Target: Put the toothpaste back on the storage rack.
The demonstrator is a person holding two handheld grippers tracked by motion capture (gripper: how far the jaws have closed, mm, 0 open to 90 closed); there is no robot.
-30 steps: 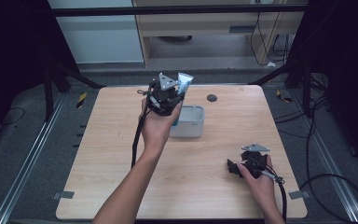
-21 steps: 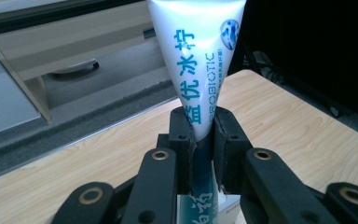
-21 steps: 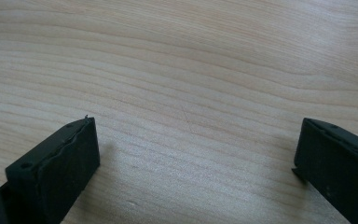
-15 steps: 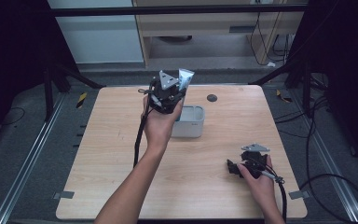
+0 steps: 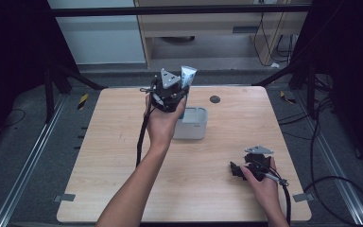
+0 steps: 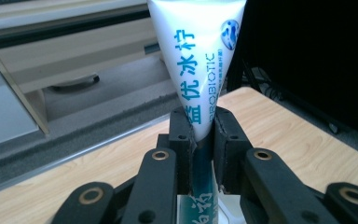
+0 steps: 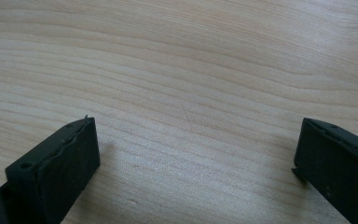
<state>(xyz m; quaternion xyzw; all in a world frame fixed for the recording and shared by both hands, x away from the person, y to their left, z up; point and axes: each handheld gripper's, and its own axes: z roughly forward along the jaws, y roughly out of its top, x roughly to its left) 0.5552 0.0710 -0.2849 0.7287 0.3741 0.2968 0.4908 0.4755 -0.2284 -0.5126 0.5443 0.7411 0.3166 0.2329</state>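
Item: one toothpaste tube (image 6: 196, 60), white with blue-green print, flat crimped end uppermost, long axis running upright out of the jaws. Location: lifted off the desk (image 5: 123, 142) in the left gripper (image 5: 169, 90), above and just behind the grey open-topped container (image 5: 191, 124) that stands near the desk's middle. Grip: the left jaws pinch the tube across its narrow lower body, pads pressed on both faces; the wide flat end stands free above them. Second tool: right gripper (image 5: 246, 168), resting low at the near right of the desk, jaws spread wide with bare wood between them in the right gripper view, holding nothing, well apart from tube and container. Other item: a small dark round object (image 5: 214, 99) lying beyond the container. Assessment: the left hand is by far the nearer to the container; the governing relation is tube over container, so a placement would likely mean lowering it straight along its own long axis.
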